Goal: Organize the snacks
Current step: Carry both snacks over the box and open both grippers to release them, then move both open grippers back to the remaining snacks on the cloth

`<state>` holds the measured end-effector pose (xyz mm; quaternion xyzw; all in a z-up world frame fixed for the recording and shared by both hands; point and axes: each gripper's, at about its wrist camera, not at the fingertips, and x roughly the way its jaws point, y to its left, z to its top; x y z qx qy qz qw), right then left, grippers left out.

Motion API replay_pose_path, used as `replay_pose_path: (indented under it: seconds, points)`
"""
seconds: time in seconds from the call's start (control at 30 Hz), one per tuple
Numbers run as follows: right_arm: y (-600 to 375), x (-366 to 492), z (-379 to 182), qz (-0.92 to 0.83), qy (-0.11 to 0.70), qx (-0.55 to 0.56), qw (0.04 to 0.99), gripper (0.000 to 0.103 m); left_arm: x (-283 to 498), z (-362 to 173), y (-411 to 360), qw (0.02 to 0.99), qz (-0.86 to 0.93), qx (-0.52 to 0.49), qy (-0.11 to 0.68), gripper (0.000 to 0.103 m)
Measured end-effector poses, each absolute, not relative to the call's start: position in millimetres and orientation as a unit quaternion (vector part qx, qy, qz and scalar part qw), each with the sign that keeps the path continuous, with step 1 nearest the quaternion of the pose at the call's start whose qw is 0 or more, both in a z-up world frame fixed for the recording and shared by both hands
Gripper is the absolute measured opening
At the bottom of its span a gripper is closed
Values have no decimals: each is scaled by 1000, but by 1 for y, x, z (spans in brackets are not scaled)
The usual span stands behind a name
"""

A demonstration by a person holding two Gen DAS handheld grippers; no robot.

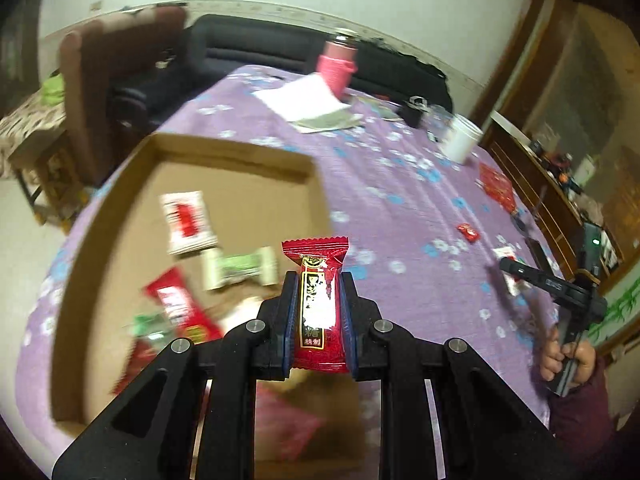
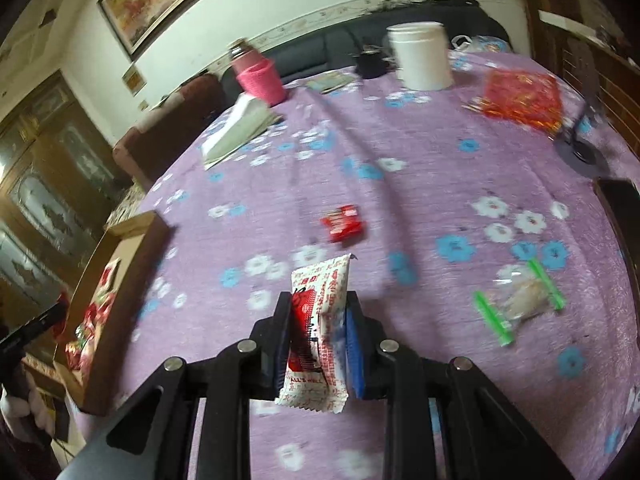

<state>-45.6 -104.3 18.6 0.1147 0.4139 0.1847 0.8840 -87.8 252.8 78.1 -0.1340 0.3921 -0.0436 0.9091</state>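
The left tongs are clamped on a red candy packet, which stands upright between the blue pads, held above the near right corner of the cardboard box. The box spreads to the left of and ahead of these tongs, and several snacks already lie in it: a white and red packet, a white and green sweet and a red wrapper, with more blurred ones nearer the tongs. So a fair share of the sorting looks done, and this red packet seems about to join them.

The right tongs grip a white packet with red print, also upright between the pads, over the purple flowered table. The box sits well off to their left, so this one has furthest to go.

Still loose on the table are a small red packet just ahead of the right tongs, a clear sweet with green ends to their right, and a flat red bag far ahead on the right. I would judge the job roughly half finished, with two packets in hand and at least those few left.
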Motion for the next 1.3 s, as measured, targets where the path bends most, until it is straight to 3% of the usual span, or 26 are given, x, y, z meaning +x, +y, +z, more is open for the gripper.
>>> replay_pose_path:
  seconds: [0.3, 0.8, 0.83, 0.97, 1.2, 1.27, 1.3]
  points:
    - [4, -59, 50, 269, 417, 57, 866, 27, -89, 61, 299, 901, -2, -150, 407, 19]
    - [175, -28, 34, 349, 462, 15, 815, 29, -43, 46, 362, 871, 22, -259, 418, 19]
    - [179, -24, 32, 348, 465, 20, 814, 31, -44, 46, 363, 869, 20, -265, 417, 19]
    - [179, -19, 28, 344, 466, 36, 814, 56, -54, 49, 367, 869, 17, -275, 411, 19]
    - [129, -35, 38, 325, 449, 47, 831, 56, -82, 75, 350, 880, -3, -282, 382, 19]
    - [103, -44, 42, 318, 440, 59, 838, 56, -89, 80, 339, 884, -14, -278, 376, 30]
    - [87, -48, 44, 312, 435, 66, 842, 56, -93, 83, 332, 885, -21, -277, 374, 42]
